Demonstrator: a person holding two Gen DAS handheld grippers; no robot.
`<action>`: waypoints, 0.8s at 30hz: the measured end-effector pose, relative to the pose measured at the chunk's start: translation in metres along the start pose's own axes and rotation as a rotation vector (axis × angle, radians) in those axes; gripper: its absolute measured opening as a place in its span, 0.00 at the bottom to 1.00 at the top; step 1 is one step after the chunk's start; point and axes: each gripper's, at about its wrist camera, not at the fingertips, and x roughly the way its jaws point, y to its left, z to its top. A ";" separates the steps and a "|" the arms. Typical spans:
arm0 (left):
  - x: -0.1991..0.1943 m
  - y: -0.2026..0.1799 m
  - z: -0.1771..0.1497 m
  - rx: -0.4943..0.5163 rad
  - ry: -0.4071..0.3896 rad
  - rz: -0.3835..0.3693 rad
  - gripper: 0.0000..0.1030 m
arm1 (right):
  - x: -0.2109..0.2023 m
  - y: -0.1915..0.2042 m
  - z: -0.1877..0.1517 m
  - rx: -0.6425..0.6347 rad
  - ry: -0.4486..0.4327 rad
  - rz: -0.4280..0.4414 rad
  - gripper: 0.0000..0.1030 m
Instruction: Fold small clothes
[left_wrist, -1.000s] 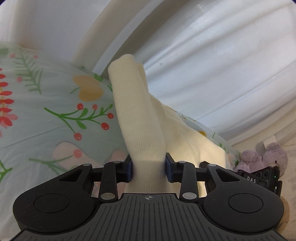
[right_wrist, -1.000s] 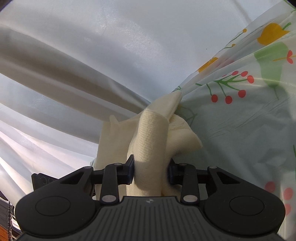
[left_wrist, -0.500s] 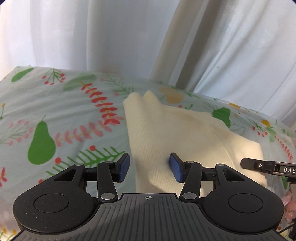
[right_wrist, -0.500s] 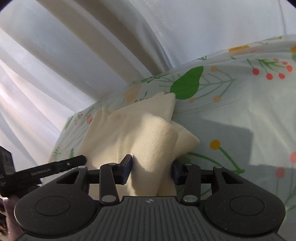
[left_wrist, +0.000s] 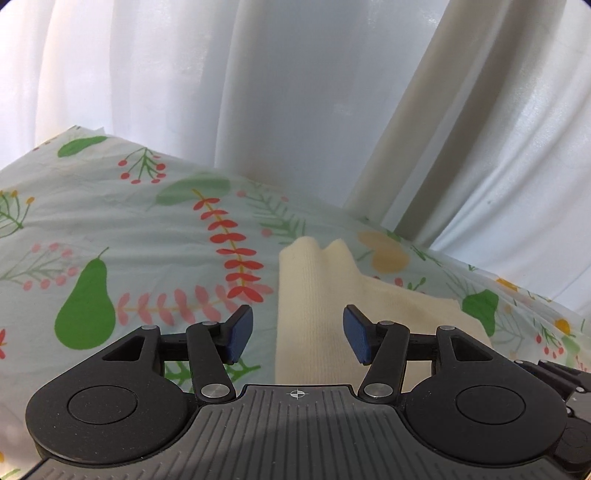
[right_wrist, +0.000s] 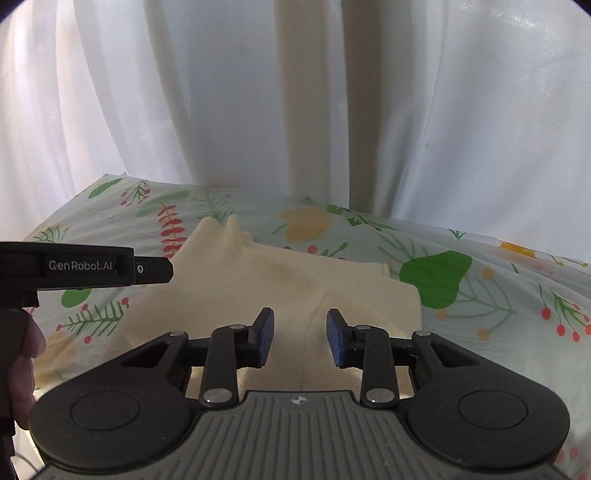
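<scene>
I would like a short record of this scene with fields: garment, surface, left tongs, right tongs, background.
garment: cream knit garment, lying folded on the cloth, held by neither tongs
surface: floral tablecloth with pears, leaves and berries
left tongs: left tongs, jaws opening, pads clear of the knit
right tongs: right tongs, jaws closing, not pressing the fabric
background: white curtain

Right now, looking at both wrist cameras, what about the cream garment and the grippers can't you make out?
- Left wrist view: the near edge of the cream garment is hidden behind the left gripper body.
- Left wrist view: the right gripper is cut off by the frame edge; its jaws are unseen.
- Right wrist view: the garment's near hem lies under the right gripper's body.
- Right wrist view: the hand holding the left gripper is cropped at the edge.
</scene>
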 end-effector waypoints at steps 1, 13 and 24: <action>0.008 -0.004 0.001 0.011 -0.001 0.017 0.62 | 0.007 -0.001 -0.003 -0.003 0.003 -0.029 0.28; 0.054 -0.016 -0.012 0.056 0.015 0.049 0.84 | 0.016 -0.039 -0.025 0.182 -0.115 -0.148 0.36; 0.050 -0.008 -0.011 0.027 0.052 0.107 0.95 | 0.009 -0.050 -0.029 0.272 -0.107 -0.175 0.61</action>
